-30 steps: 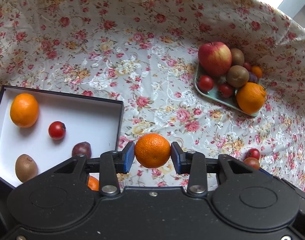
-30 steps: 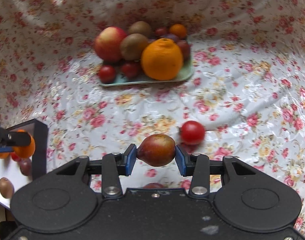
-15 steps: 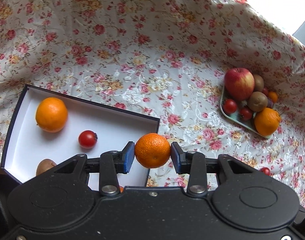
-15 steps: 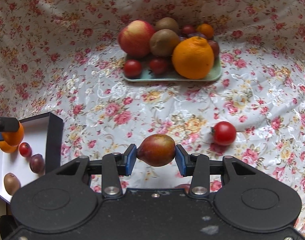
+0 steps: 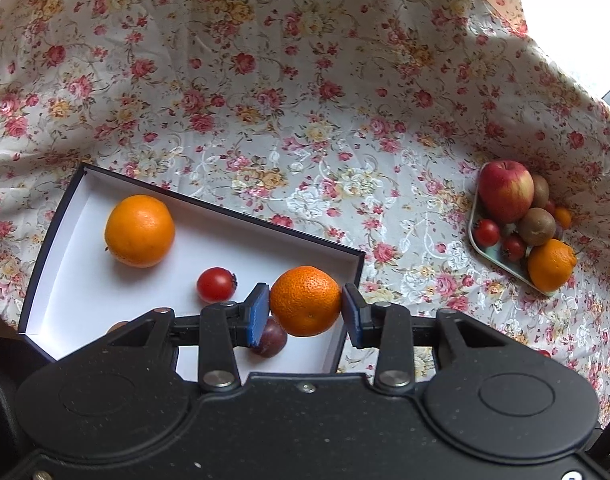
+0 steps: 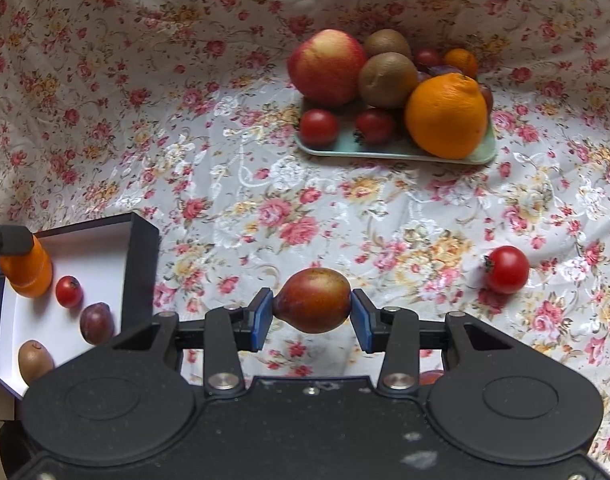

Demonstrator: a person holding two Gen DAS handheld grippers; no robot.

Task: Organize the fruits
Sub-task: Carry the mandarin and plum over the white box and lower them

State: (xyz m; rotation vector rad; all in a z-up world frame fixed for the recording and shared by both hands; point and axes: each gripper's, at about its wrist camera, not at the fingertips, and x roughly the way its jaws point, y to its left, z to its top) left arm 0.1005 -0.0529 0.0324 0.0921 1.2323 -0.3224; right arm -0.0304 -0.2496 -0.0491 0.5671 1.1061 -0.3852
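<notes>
My left gripper (image 5: 305,308) is shut on a small orange (image 5: 305,300), held over the right end of the white-lined dark box (image 5: 85,280). Inside the box lie a bigger orange (image 5: 139,230), a cherry tomato (image 5: 215,284) and a purple plum (image 5: 271,342), partly hidden by my finger. My right gripper (image 6: 311,312) is shut on a reddish-brown pear-shaped fruit (image 6: 313,299) above the floral cloth. In the right wrist view the box (image 6: 141,264) is at the left with a kiwi (image 6: 33,361) in it, and the left gripper's orange (image 6: 27,276) hangs over it.
A pale green tray (image 6: 385,152) at the back holds an apple (image 6: 326,67), two kiwis, a large orange (image 6: 446,115), tomatoes and small fruits. A loose tomato (image 6: 506,269) lies on the cloth to the right. The flowered cloth (image 5: 265,100) rises at the back like a wall.
My left gripper has carried the small orange leftward over the box. My right gripper, still holding its fruit, has shifted so the tray and loose tomato sit further right in view.
</notes>
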